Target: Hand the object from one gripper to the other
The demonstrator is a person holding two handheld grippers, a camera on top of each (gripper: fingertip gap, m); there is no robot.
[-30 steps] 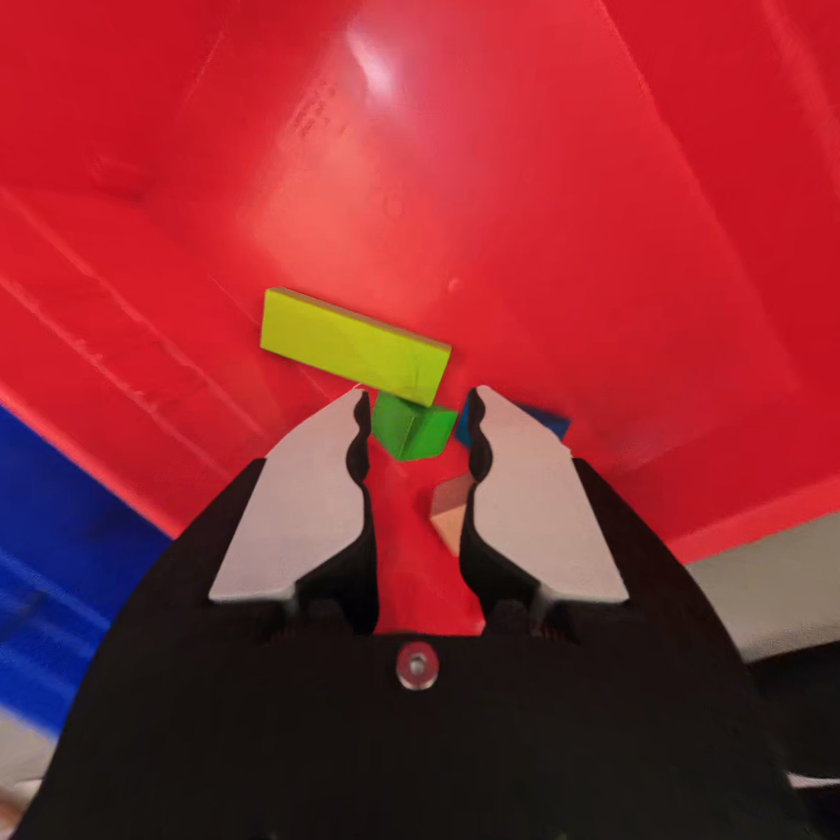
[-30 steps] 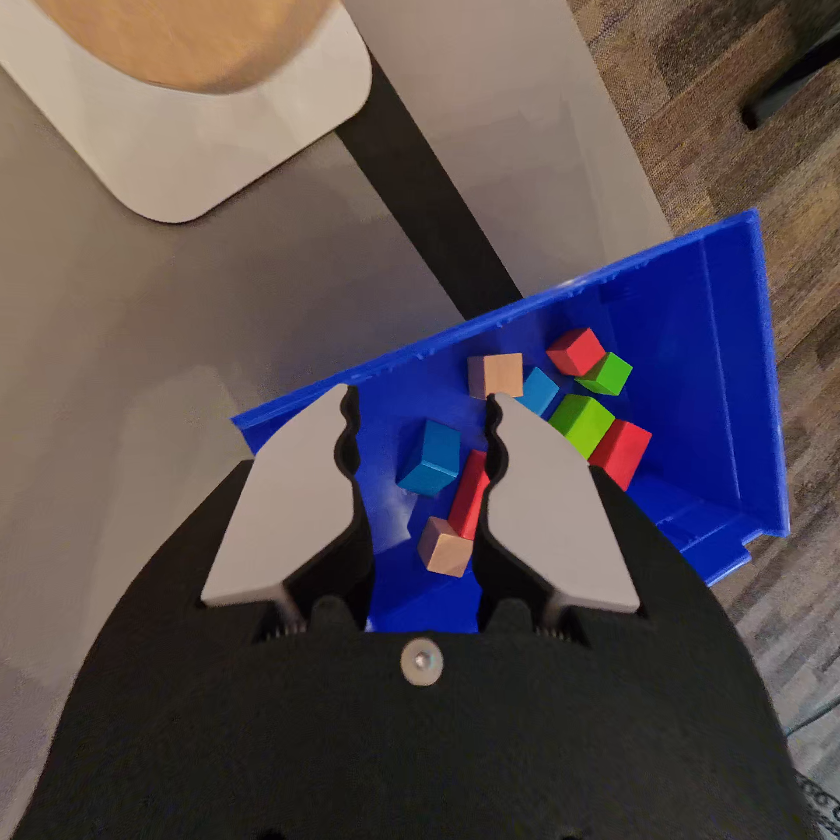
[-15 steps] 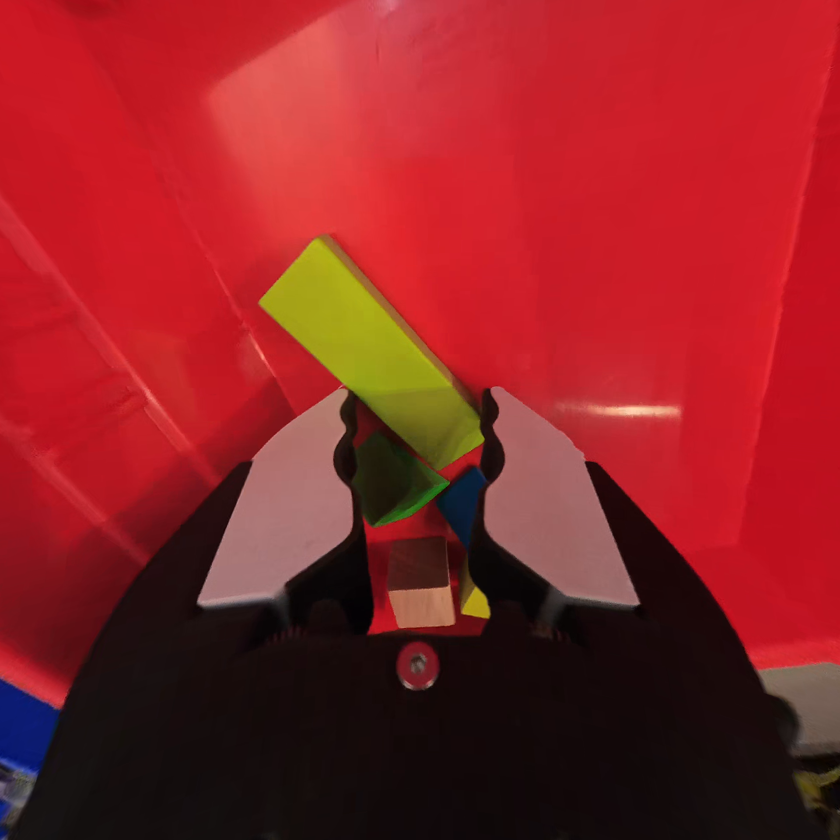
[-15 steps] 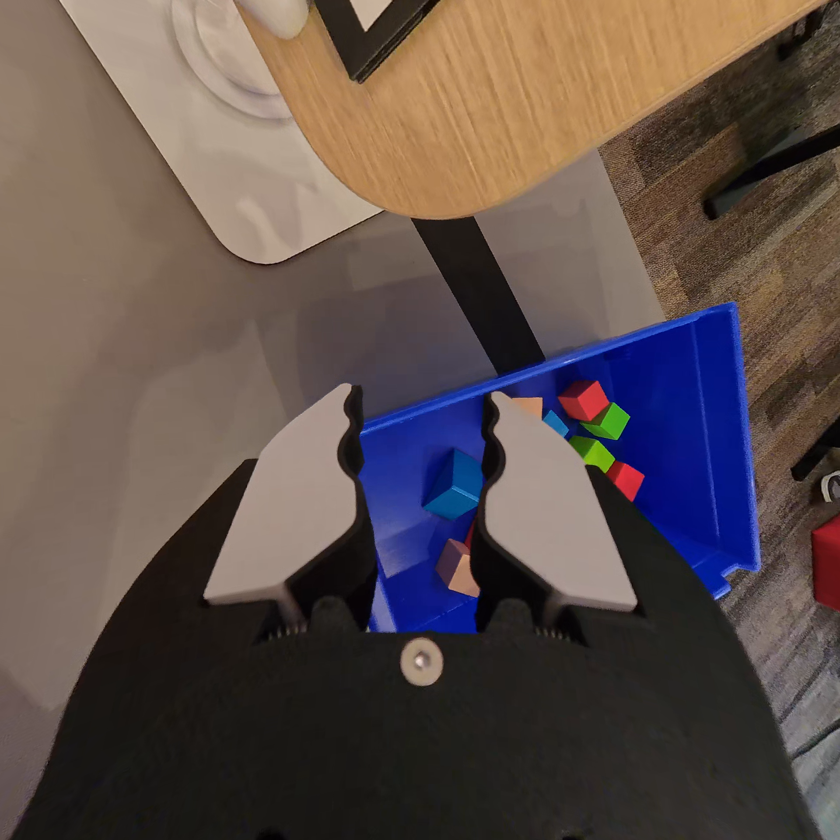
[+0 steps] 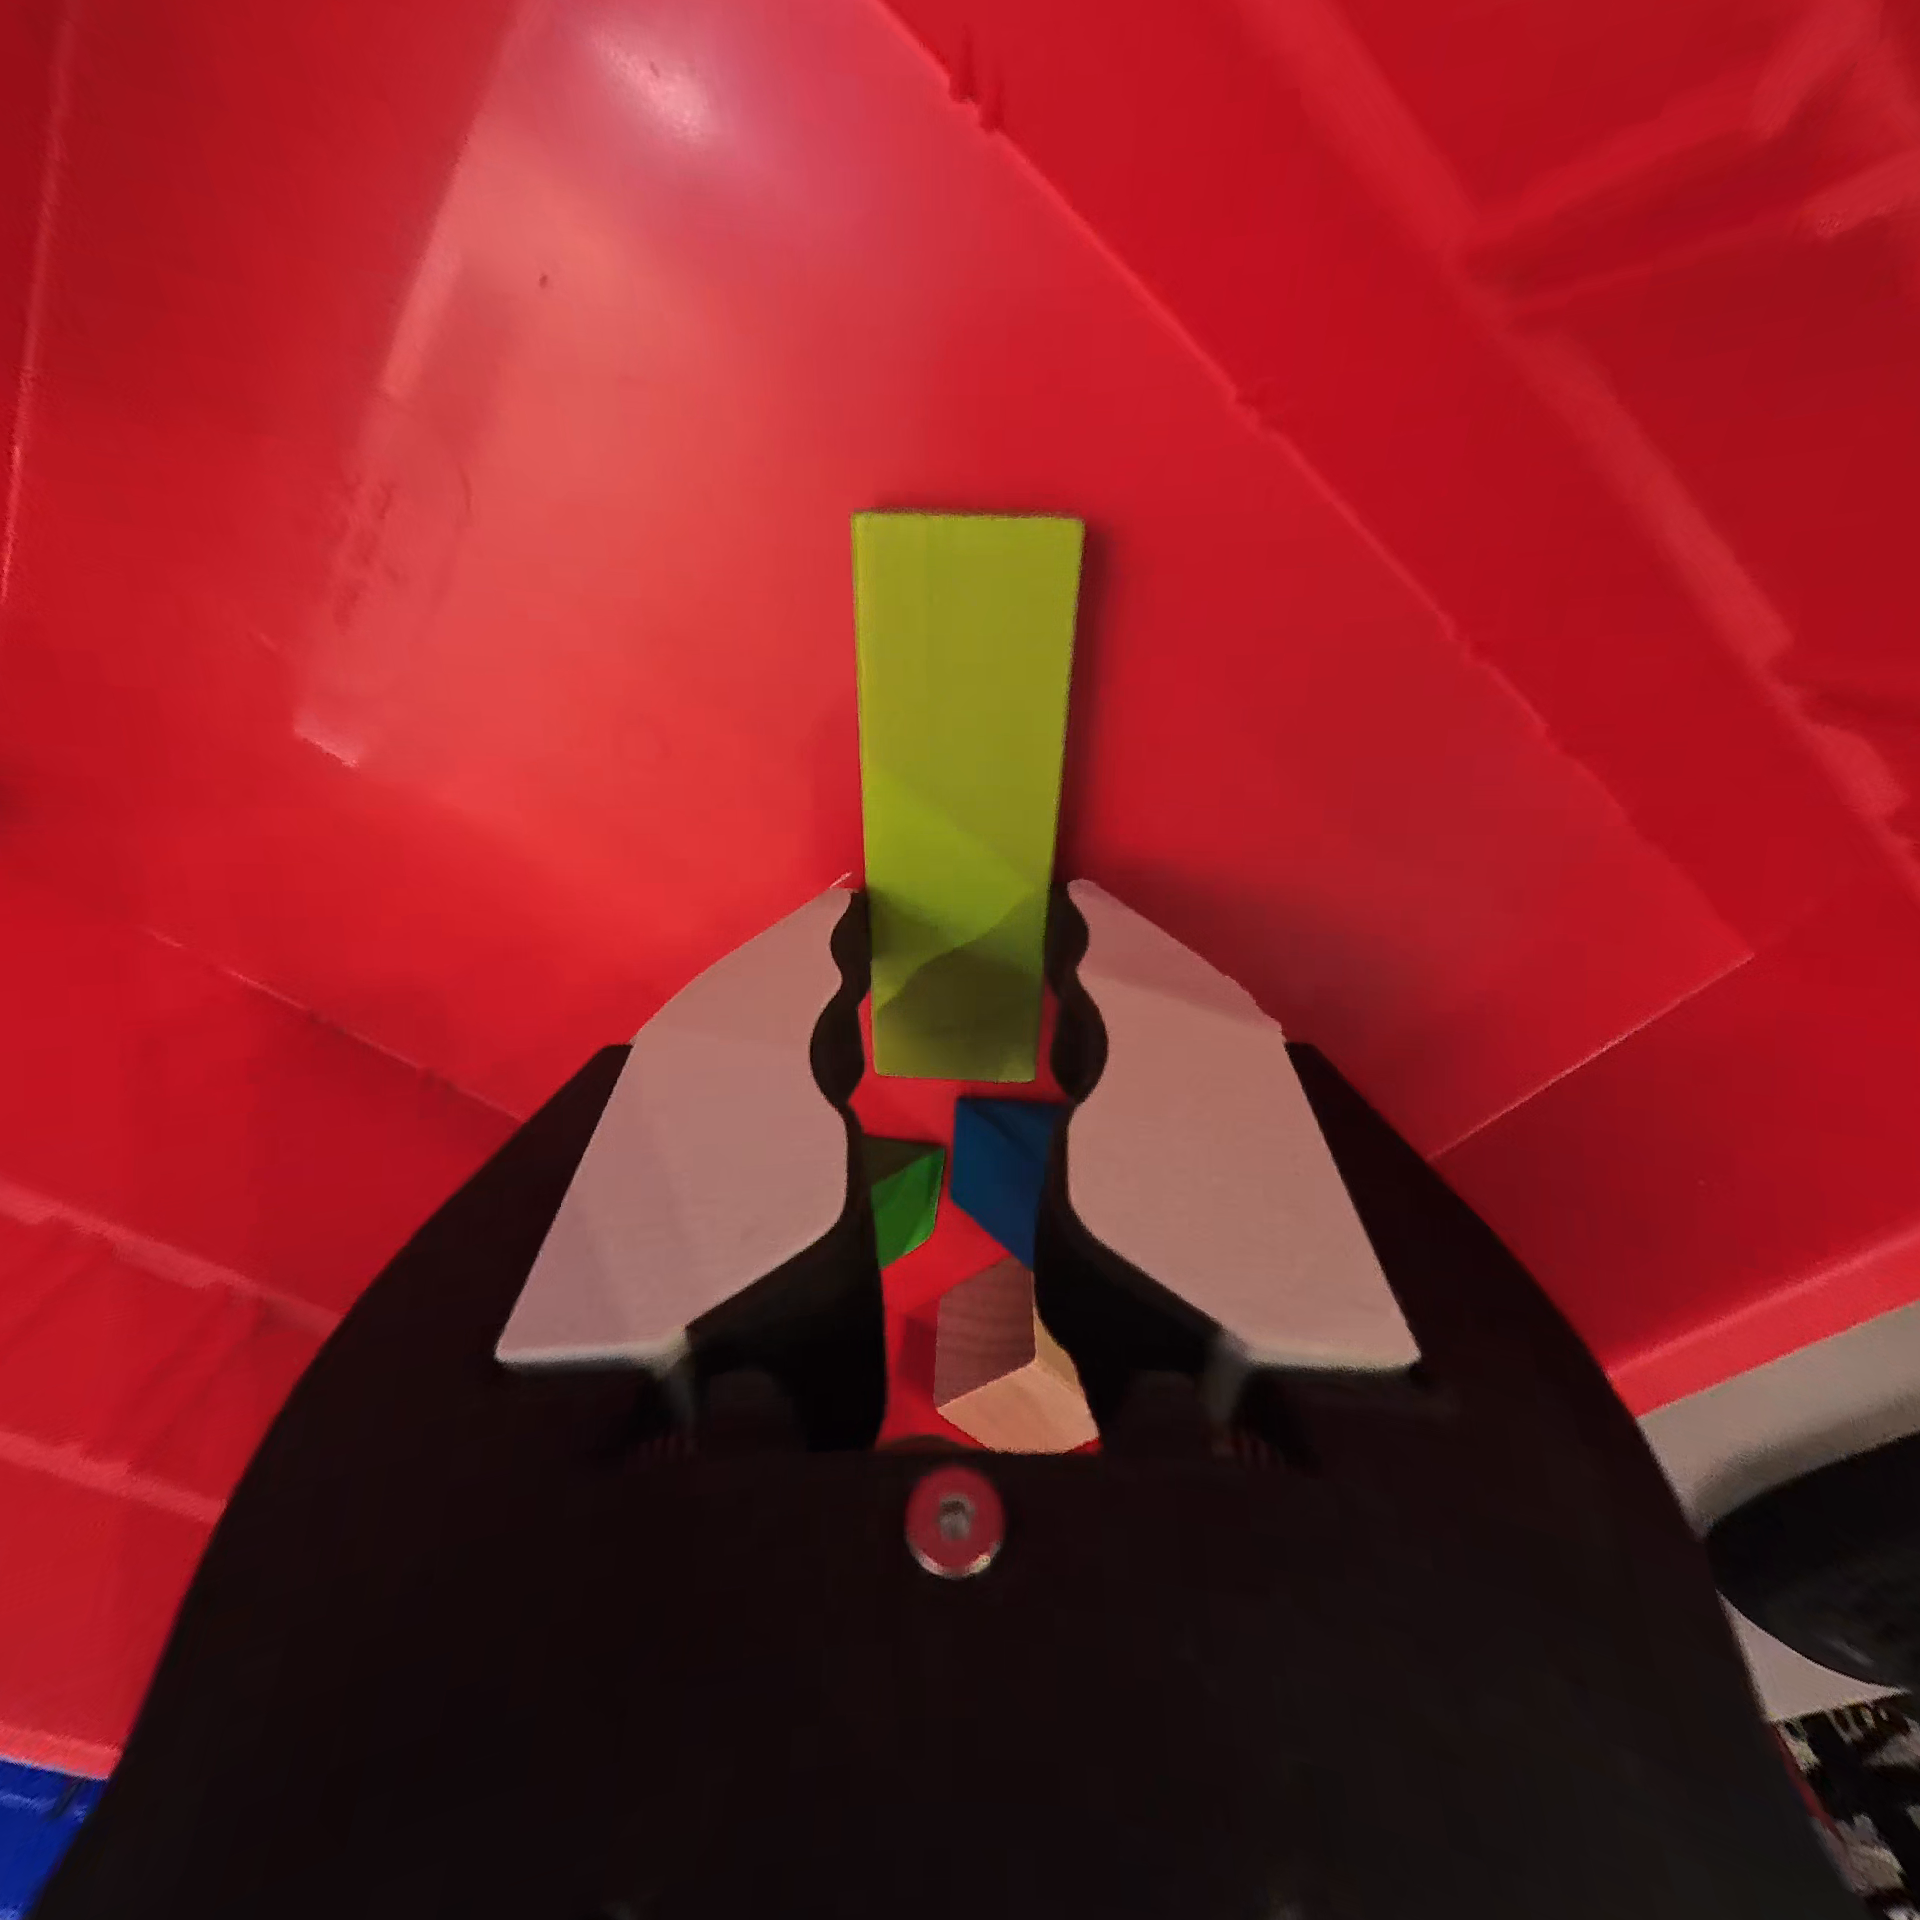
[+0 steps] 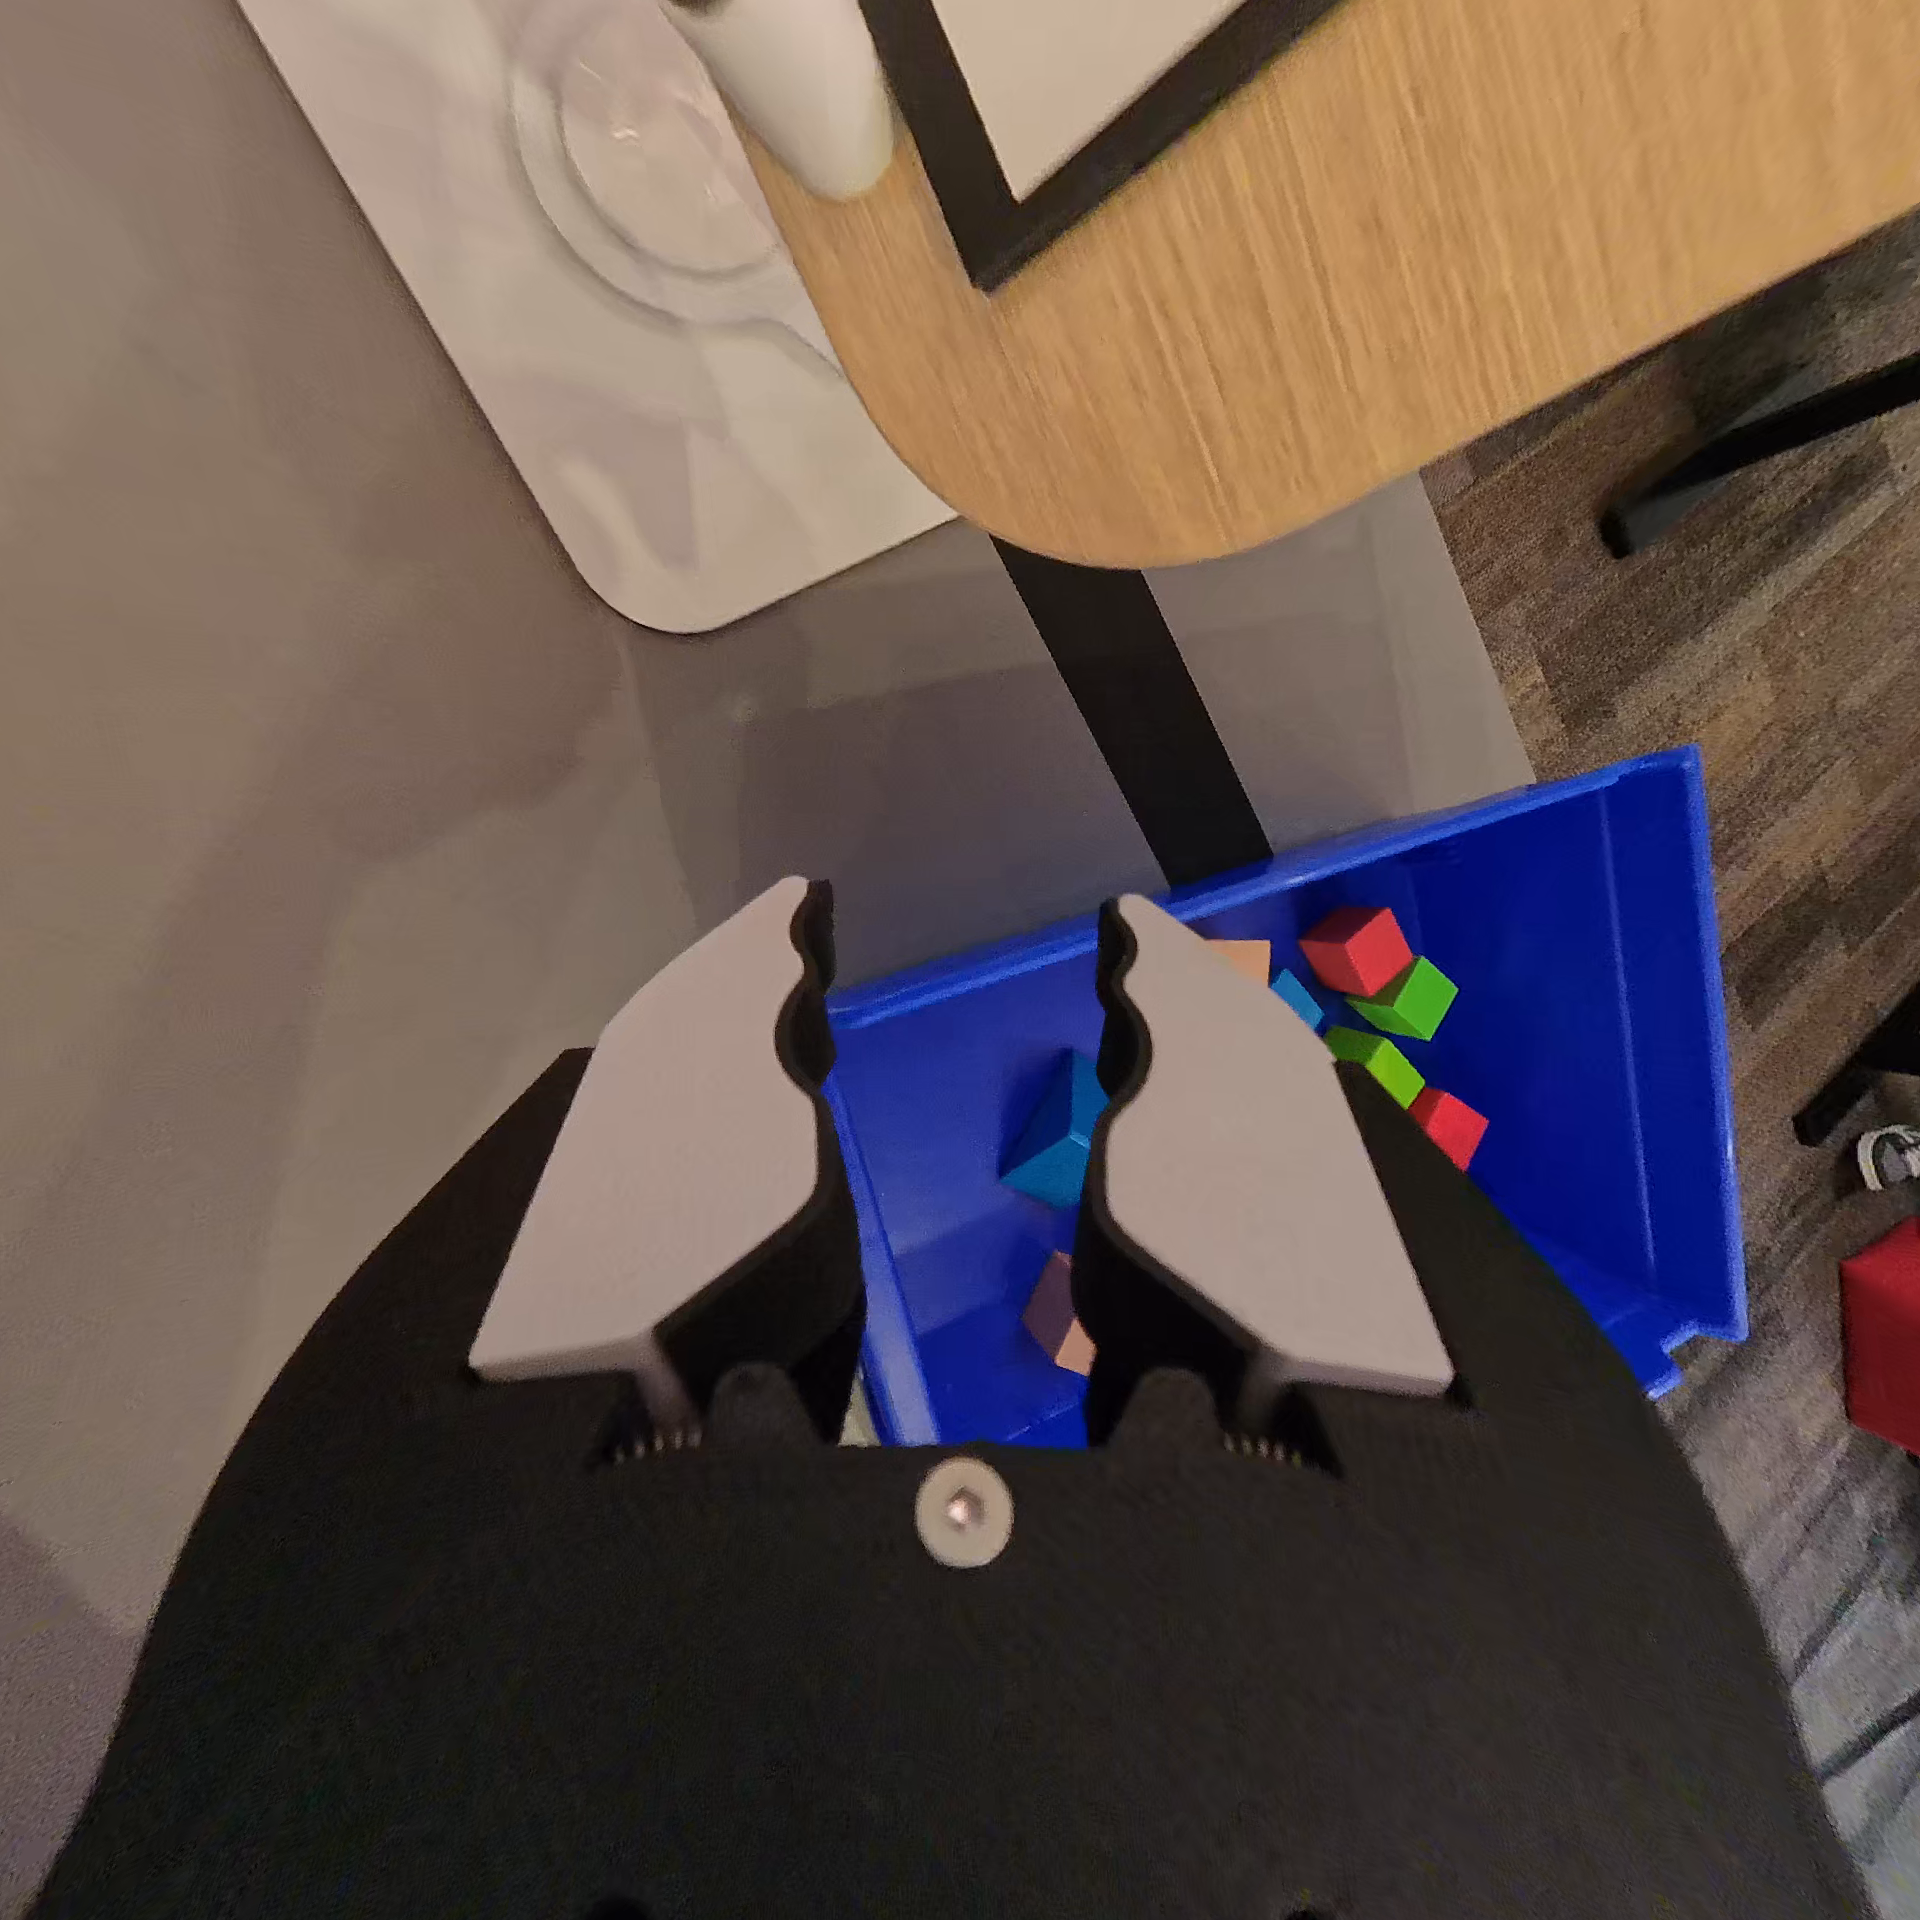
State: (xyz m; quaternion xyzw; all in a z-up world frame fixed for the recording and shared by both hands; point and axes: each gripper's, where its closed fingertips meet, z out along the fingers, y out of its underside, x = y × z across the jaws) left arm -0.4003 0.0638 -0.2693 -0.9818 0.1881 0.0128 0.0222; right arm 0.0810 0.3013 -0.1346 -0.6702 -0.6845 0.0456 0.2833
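In the left wrist view, my left gripper (image 5: 961,904) is down inside a red bin (image 5: 520,520). Its two pads press on the sides of a long yellow-green plank (image 5: 966,727), which points straight ahead from the fingertips. A green block (image 5: 906,1195), a blue block (image 5: 997,1174) and a bare wooden block (image 5: 987,1361) lie on the bin floor between the fingers. In the right wrist view, my right gripper (image 6: 961,914) is open and empty, above the near rim of a blue bin (image 6: 1558,810).
The blue bin holds several small blocks, among them a blue cube (image 6: 1055,1132), a red cube (image 6: 1351,945) and a green cube (image 6: 1408,997). It stands at the edge of a grey table (image 6: 260,727). A wooden tabletop (image 6: 1351,312) and carpet floor (image 6: 1714,623) lie beyond. My right fingertips sit around 55 cm from my left ones.
My left gripper turned to line up with the yellow-green plank, and its pads closed on the plank's sides. My right gripper rose and drew back from the blue bin, still open.
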